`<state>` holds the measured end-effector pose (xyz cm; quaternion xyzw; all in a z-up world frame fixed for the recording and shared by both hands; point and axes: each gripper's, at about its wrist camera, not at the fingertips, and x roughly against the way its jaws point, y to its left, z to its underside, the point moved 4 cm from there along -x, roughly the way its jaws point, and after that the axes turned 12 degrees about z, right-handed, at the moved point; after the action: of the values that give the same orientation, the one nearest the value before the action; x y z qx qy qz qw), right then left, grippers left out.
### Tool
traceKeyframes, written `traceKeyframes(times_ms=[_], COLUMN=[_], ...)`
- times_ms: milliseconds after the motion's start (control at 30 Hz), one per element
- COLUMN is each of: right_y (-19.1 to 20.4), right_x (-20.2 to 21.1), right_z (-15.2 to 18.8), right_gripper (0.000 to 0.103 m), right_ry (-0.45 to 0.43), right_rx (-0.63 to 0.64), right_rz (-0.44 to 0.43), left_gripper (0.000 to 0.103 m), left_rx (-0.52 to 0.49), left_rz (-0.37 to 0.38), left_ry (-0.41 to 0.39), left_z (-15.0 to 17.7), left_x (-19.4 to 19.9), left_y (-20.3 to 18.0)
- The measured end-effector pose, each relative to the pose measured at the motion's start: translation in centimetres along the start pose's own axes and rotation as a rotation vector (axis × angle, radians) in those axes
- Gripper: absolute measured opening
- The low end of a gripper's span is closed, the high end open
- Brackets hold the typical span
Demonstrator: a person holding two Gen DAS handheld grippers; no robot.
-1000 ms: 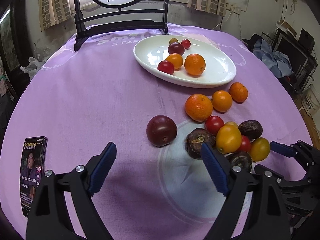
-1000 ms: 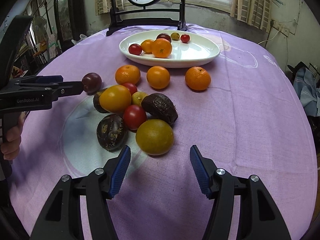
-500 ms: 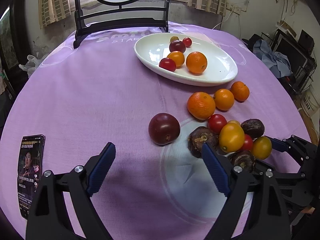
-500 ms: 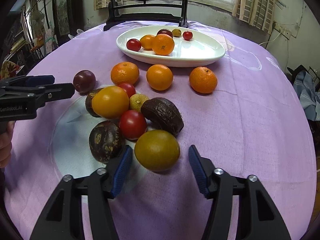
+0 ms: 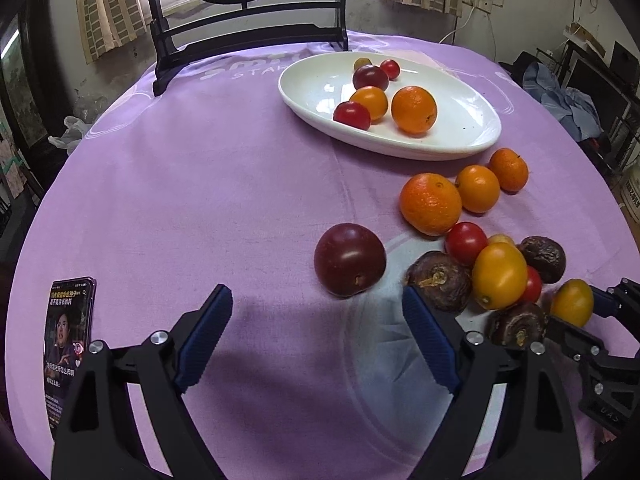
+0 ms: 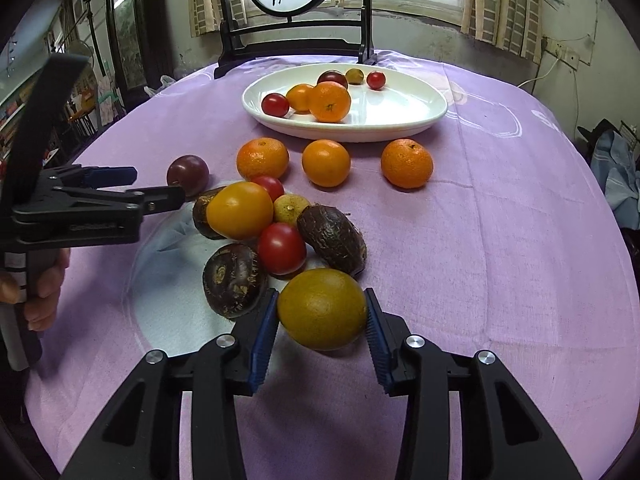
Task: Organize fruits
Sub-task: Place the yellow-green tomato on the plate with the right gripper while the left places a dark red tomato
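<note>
- Closing in from both sides, the right gripper (image 6: 322, 314) had its blue pads (image 6: 264, 332) against the yellow-green fruit (image 6: 322, 309), which sat on the purple tablecloth (image 6: 500, 248) at the near edge of the pile.
- Just beyond it, at eleven o'clock, lay a dark wrinkled fruit (image 6: 233, 280), a red tomato (image 6: 281, 248) and a second wrinkled fruit (image 6: 332, 239), all touching.
- Spread wide and narrowing a little, the left gripper (image 5: 316, 336) held nothing; the dark plum (image 5: 349, 259) lay apart at twelve o'clock from its fingers.
- Farther off, three oranges (image 6: 326, 162) stood in a loose row.
- Farthest, the white plate (image 6: 412, 118) carried an orange (image 6: 329, 101), tomatoes and small fruits.
- Lying at the left gripper's nine o'clock was a phone (image 5: 68, 340), screen lit.
</note>
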<state>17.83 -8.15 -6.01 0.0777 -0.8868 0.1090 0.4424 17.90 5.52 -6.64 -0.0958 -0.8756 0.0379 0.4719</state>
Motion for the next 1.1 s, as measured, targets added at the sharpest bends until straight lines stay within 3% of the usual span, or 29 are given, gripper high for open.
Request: traceKeyframes(times_ms=[133, 233, 300, 533, 633, 733, 867, 1100], right_y=[0.1, 0.3, 0.2, -0.3, -0.5, -0.7, -1.0, -1.9], right_x=[0.2, 0.4, 0.5, 2.1, 3.3, 4.7, 5.8, 4.3], right_z=[0.0, 0.0, 0.1, -0.2, -1.0, -2.2, -4.7, -10.2], right_gripper=[0.042, 0.042, 0.042, 0.042, 0.042, 0.042, 0.042, 0.042], right_ry=[-0.003, -0.009, -0.010, -0.050, -0.080, -0.123, -0.175, -0.238], right_rx=[-0.004, -0.001, -0.007, -0.018, -0.013, 0.001, 0.019, 0.017], right_rz=[-0.022, -0.029, -0.032, -0.035, -0.042, -0.041, -0.038, 0.002], left_gripper=[0.076, 0.056, 0.037, 0.036, 0.036, 0.036, 0.036, 0.036], left_rx=[0.010, 0.004, -0.010, 0.000, 0.008, -0.044, -0.072, -0.086], left_rz=[0.018, 0.023, 0.051, 0.072, 0.135, 0.140, 0.205, 0.163], left_ry=[0.032, 0.040, 0.038, 0.002, -0.022, -0.070, -0.094, -0.119], left_z=[-0.5, -0.8, -0.8, -0.6, -1.2, -2.1, -3.5, -7.9], left_x=[-1.3, -2.0, -1.9, 0.6, 2.7, 4.9, 6.4, 4.7], left_y=[0.1, -0.1, -0.6, -0.9, -1.5, -3.0, -4.6, -5.1])
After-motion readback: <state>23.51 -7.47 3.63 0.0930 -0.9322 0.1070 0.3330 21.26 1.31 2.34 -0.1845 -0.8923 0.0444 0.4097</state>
